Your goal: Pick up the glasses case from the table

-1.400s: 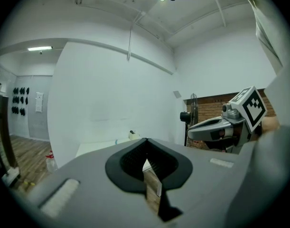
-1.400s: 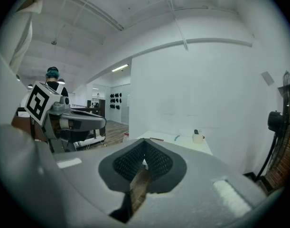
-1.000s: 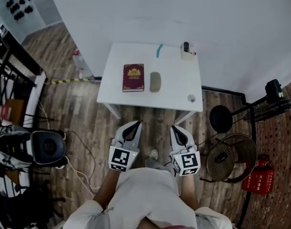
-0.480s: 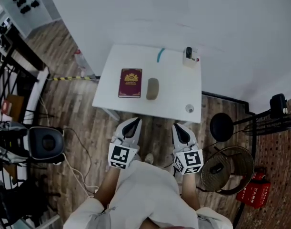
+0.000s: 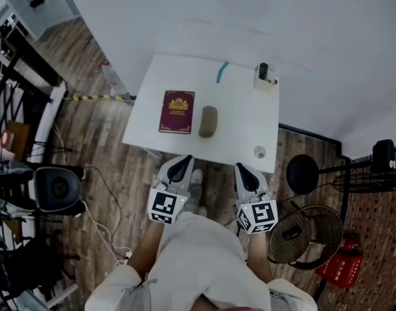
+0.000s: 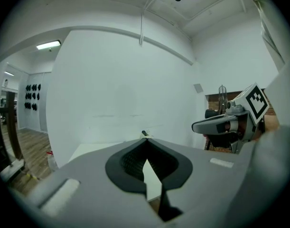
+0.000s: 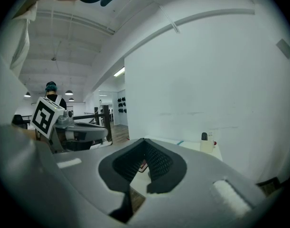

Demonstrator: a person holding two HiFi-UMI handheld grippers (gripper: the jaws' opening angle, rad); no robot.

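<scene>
The glasses case (image 5: 208, 121), an olive-grey oblong, lies near the middle of the white table (image 5: 243, 125), right of a dark red book (image 5: 177, 111). Both grippers are held side by side just short of the table's near edge and point toward it. My left gripper (image 5: 183, 161) (image 6: 145, 137) is shut with nothing in it. So is my right gripper (image 5: 240, 168) (image 7: 145, 139), its tips meeting. Neither touches the case. In the right gripper view a sliver of the red book (image 7: 143, 165) shows between the jaws.
On the table's far side lie a teal strip (image 5: 221, 72) and a white holder (image 5: 265, 78) (image 7: 207, 144) with a black item; a small round object (image 5: 260, 151) sits near the front right corner. A black stool (image 5: 301, 173) and a round basket chair (image 5: 304, 234) stand at the right, a black round device (image 5: 58, 188) at the left.
Both grippers have moved forward together toward the table's near edge, and the table now sits closer in the head view. Both stay shut.
</scene>
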